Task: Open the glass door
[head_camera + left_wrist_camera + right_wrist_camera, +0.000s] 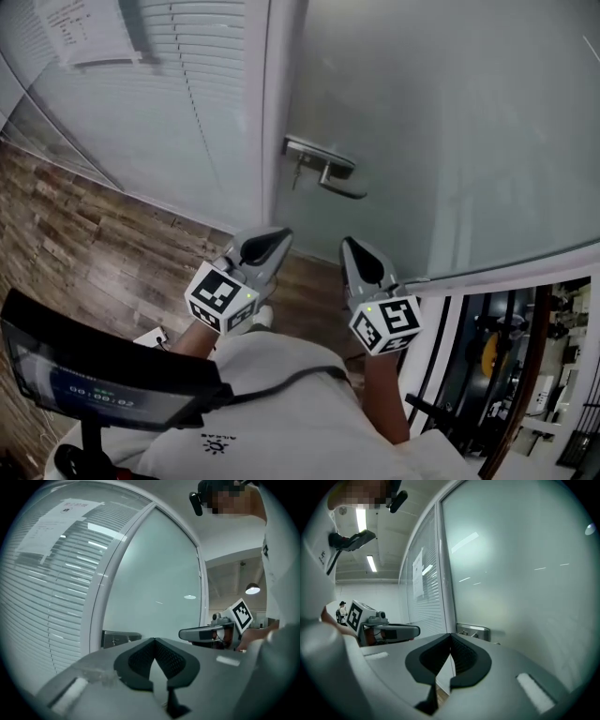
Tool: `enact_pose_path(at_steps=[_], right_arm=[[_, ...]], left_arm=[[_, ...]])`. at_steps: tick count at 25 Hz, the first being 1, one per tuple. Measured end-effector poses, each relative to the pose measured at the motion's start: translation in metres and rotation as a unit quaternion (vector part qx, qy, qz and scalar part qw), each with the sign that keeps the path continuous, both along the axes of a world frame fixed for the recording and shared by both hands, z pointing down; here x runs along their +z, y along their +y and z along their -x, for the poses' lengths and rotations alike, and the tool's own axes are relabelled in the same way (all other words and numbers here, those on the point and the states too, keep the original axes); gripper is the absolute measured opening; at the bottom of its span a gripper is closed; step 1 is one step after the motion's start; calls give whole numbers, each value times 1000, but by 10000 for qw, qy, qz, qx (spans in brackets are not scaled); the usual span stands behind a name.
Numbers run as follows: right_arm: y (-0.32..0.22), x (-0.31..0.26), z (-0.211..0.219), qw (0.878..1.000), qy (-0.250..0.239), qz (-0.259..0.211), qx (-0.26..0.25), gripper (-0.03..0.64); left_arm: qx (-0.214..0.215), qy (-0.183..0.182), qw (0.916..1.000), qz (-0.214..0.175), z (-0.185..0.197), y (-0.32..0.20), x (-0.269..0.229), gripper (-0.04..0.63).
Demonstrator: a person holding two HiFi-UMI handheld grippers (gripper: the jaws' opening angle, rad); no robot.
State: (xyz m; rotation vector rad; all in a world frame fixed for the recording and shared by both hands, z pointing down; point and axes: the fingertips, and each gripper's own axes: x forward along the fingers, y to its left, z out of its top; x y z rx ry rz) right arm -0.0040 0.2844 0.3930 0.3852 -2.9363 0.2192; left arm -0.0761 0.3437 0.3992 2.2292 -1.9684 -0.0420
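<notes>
While both grippers hang in front of the glass door (450, 122), the left gripper (275, 236) and the right gripper (351, 247) are each clenched on nothing, with jaws together. The metal handle (326, 171) is ahead of them, about between their tips, and apart from both. I judge the door to be heavy and stiff. Its frosted surface looks smooth and breakable, so it gives no hold. The handle is the place to take, near its free end, where pressing down should be easiest. Polished metal may slip under closed jaws, so a firm clamp around it seems safer.
</notes>
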Motion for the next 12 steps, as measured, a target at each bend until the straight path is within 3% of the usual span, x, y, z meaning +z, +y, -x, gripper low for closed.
enact_pose_path(at_steps=[7, 12], right_arm=[[-23, 11, 16, 9995, 199, -63, 223, 8], [-46, 24, 22, 9947, 689, -728, 234, 8]], left_arm=[[206, 150, 9997, 33, 22, -20, 12, 5], [166, 158, 9997, 65, 24, -32, 12, 3]])
